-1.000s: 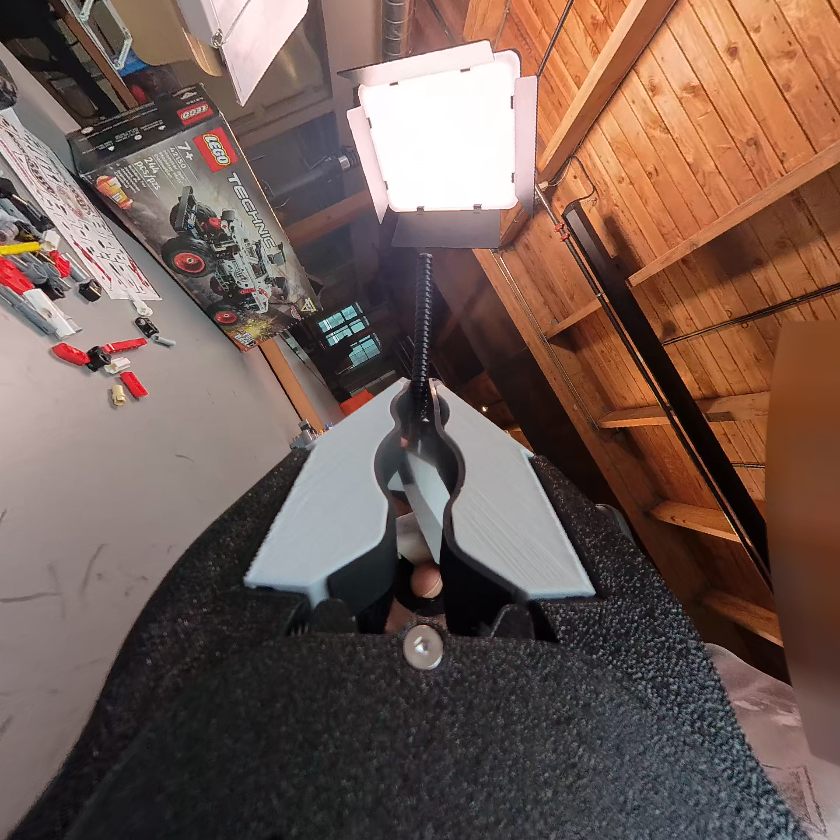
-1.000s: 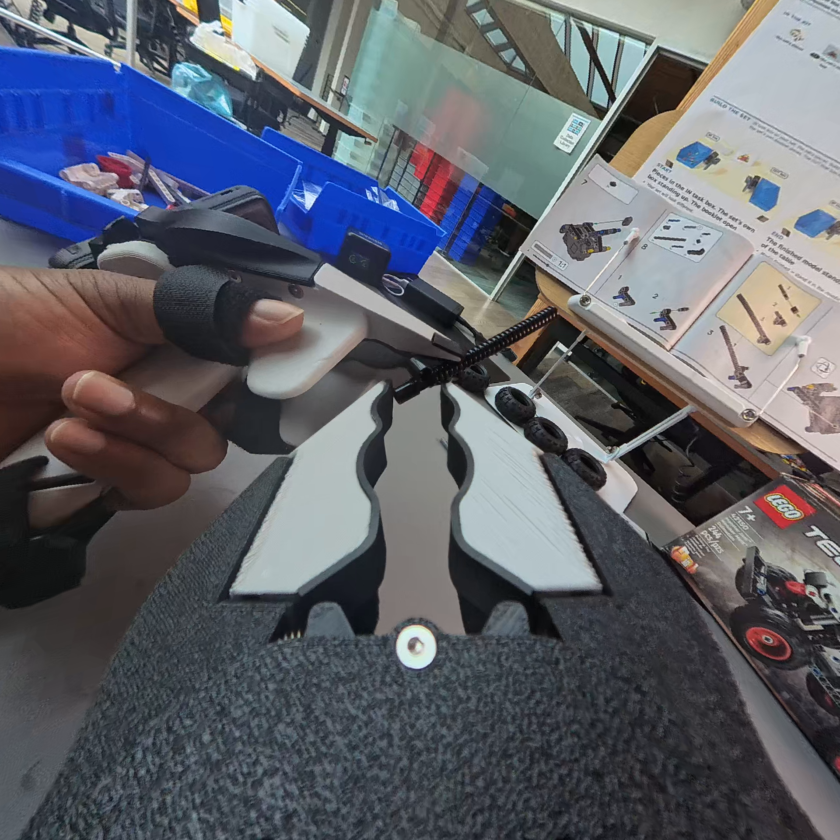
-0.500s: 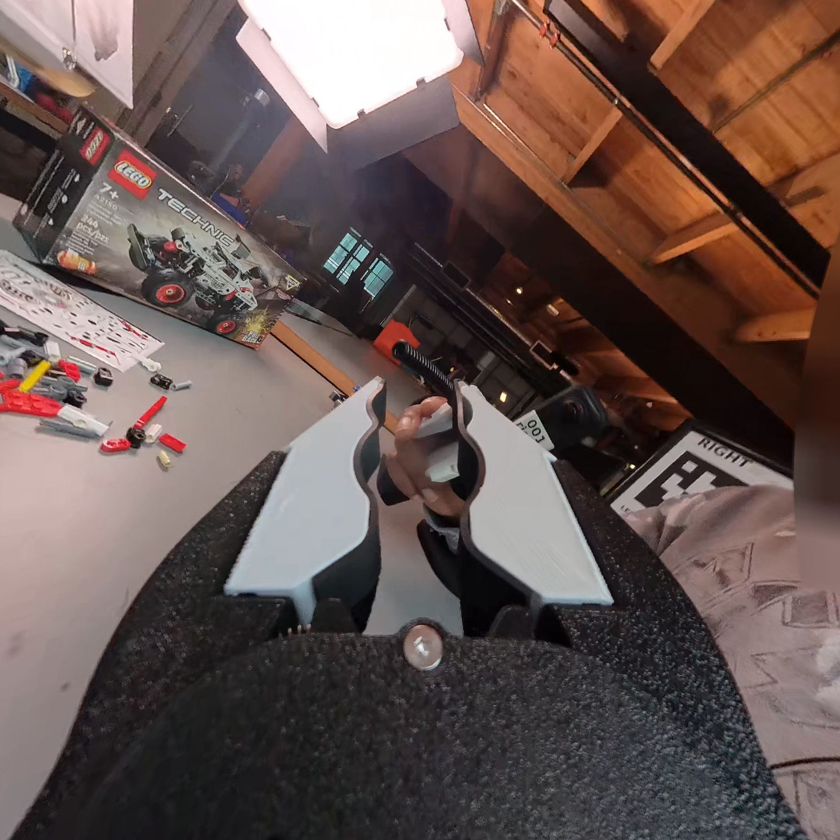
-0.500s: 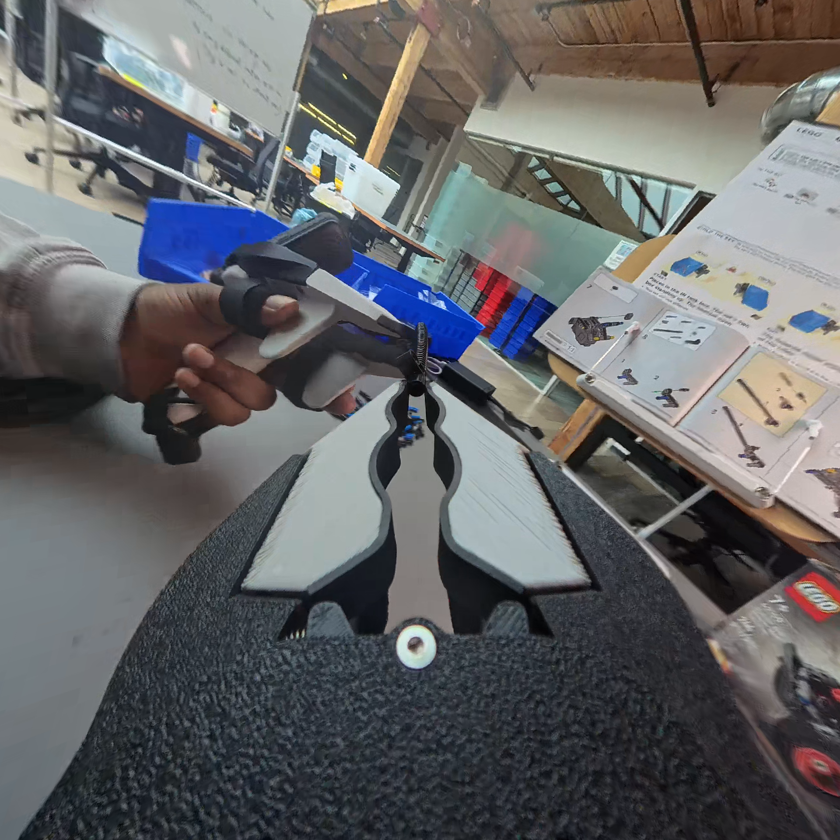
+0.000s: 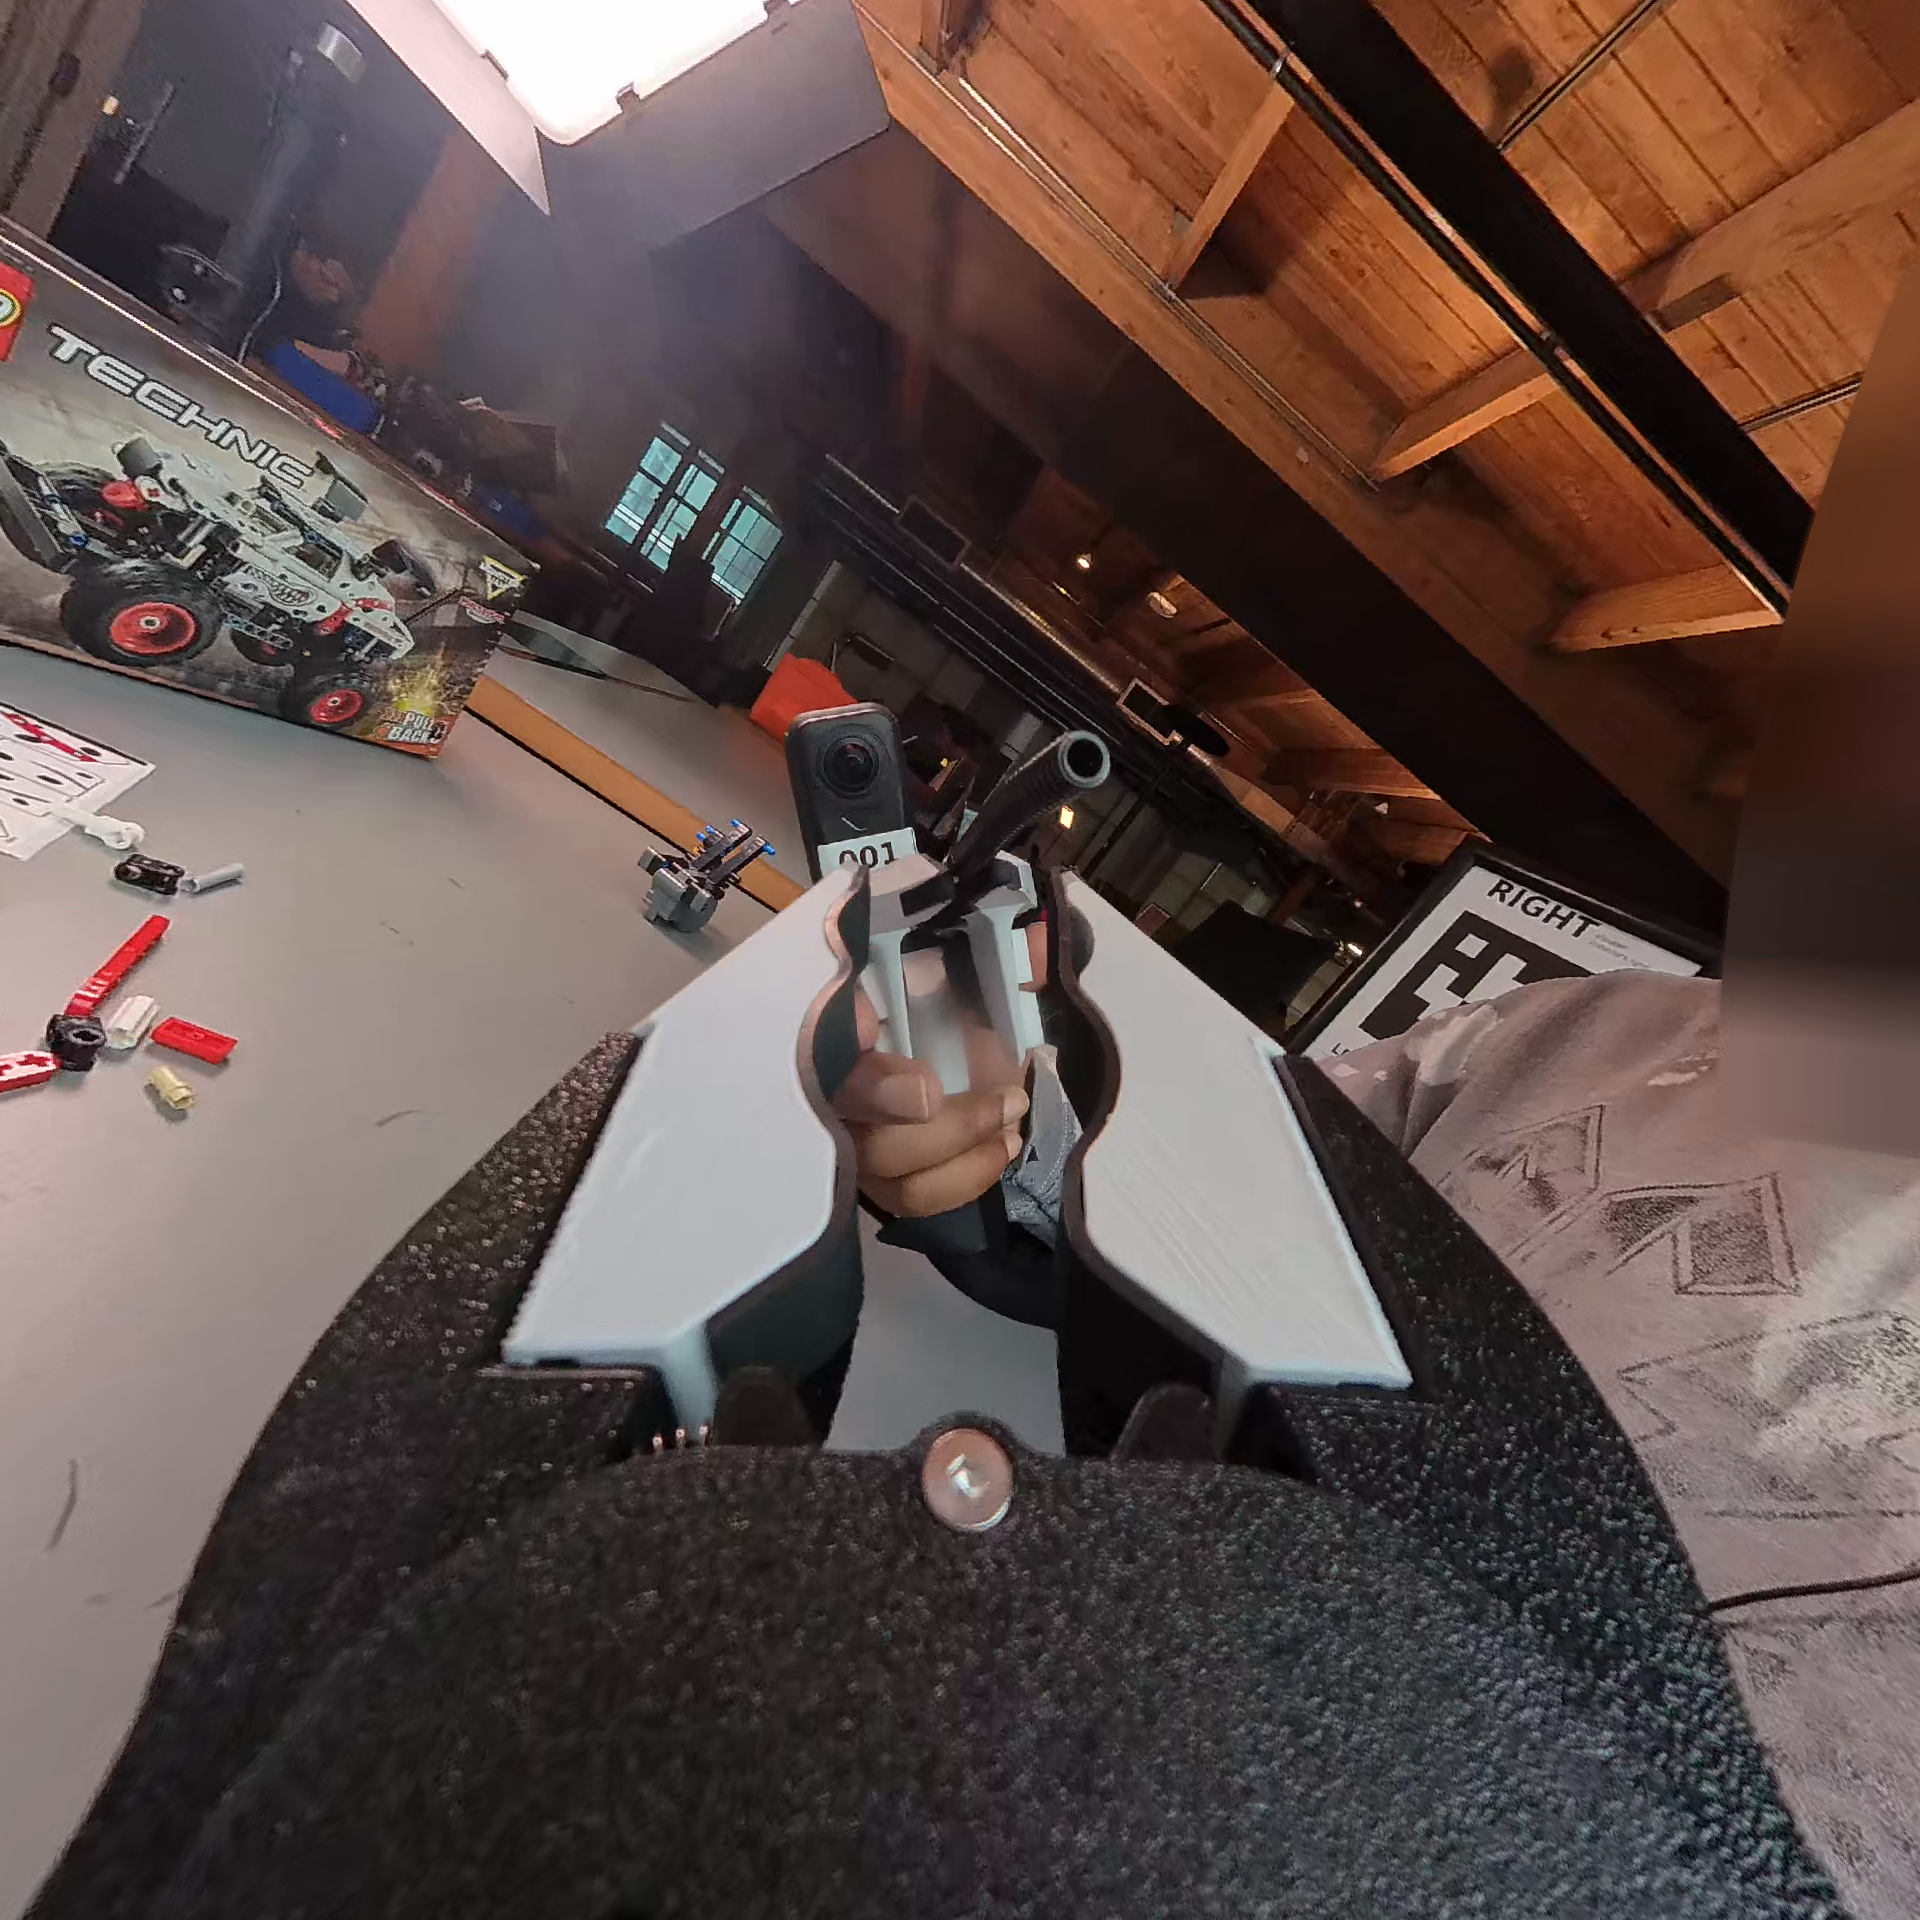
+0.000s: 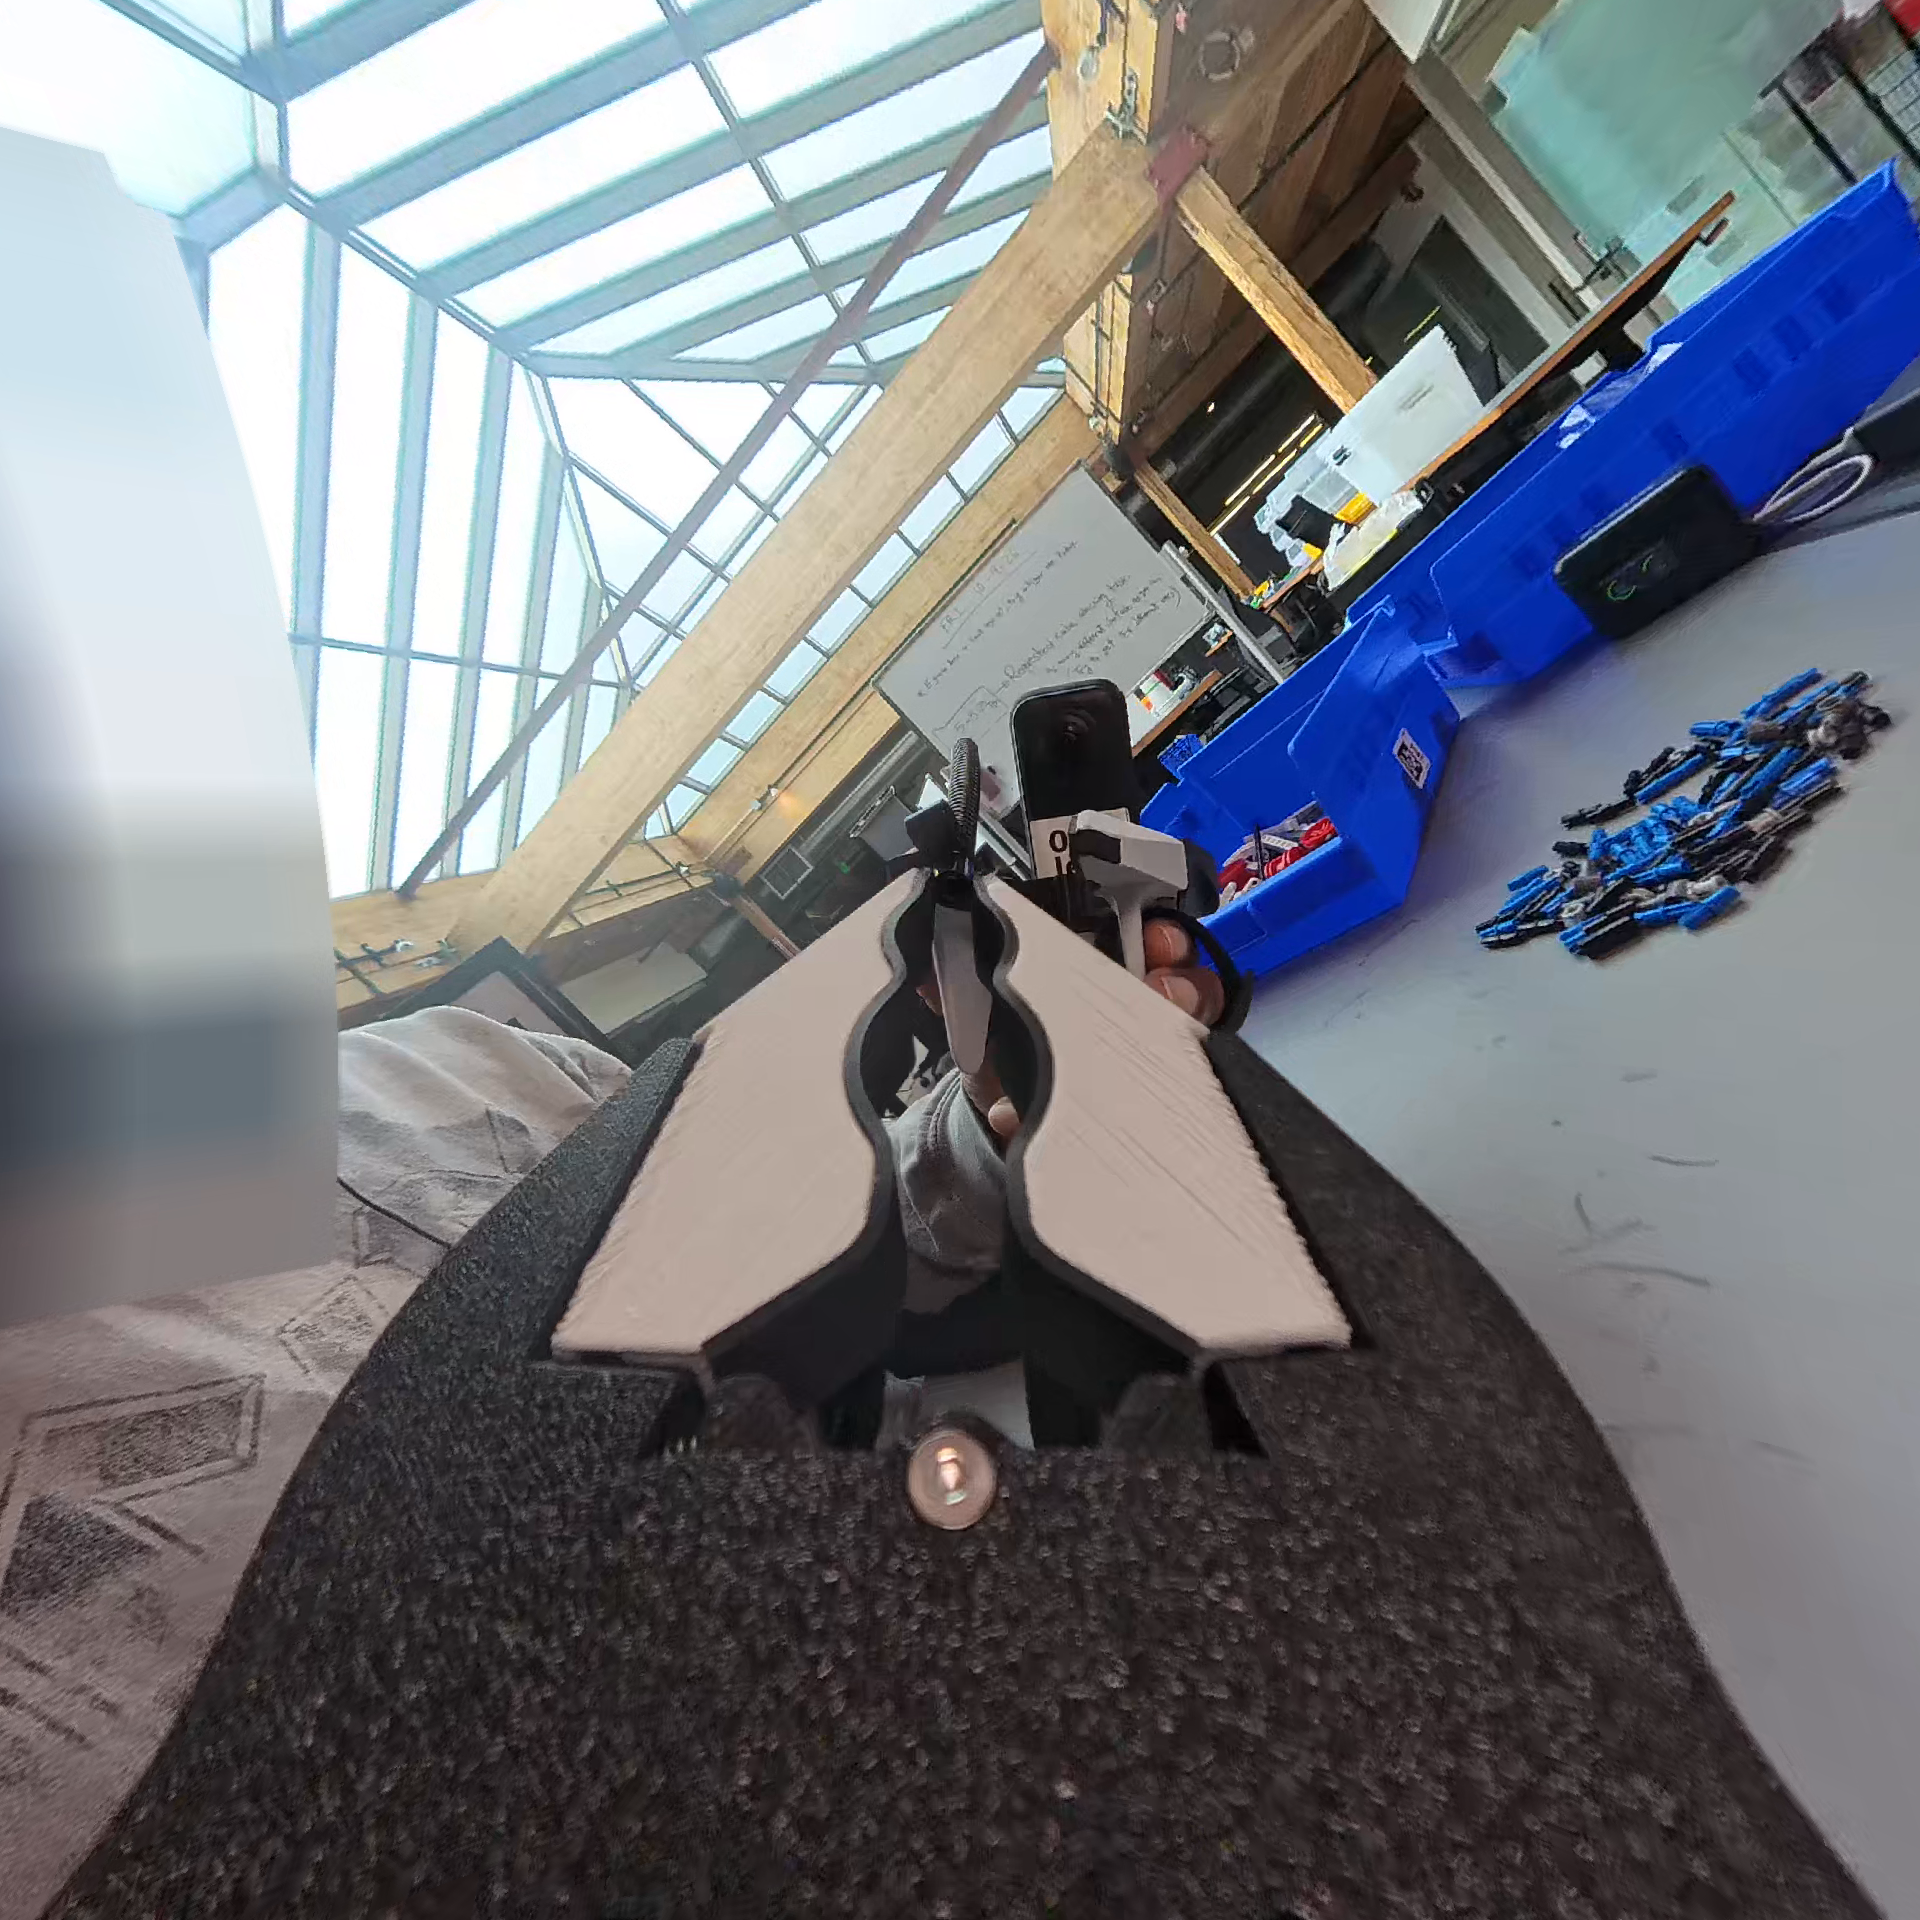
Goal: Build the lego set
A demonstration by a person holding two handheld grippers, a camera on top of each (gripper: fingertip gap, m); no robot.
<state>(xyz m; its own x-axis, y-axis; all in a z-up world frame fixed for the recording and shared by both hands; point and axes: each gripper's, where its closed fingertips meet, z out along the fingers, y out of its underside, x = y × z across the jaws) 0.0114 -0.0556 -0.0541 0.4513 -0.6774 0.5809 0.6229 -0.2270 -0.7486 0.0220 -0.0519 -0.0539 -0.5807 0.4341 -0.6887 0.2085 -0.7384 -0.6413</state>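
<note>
Grey worktop (image 5: 312, 1195); red flat pieces (image 5: 192, 1037); blue-and-black pin pile (image 6: 1683, 821); blue bins (image 6: 1382, 727); pale grey tongs (image 5: 951, 904), speckled black body; grey diamond-patterned sleeve (image 5: 1662, 1247).

Pale grey-fingered tool (image 5: 951, 894), black textured body, silver screw (image 5: 968, 1490).

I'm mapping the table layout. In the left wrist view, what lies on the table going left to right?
Red beam → black connector → grey pin → grey-and-blue sub-assembly.
</note>
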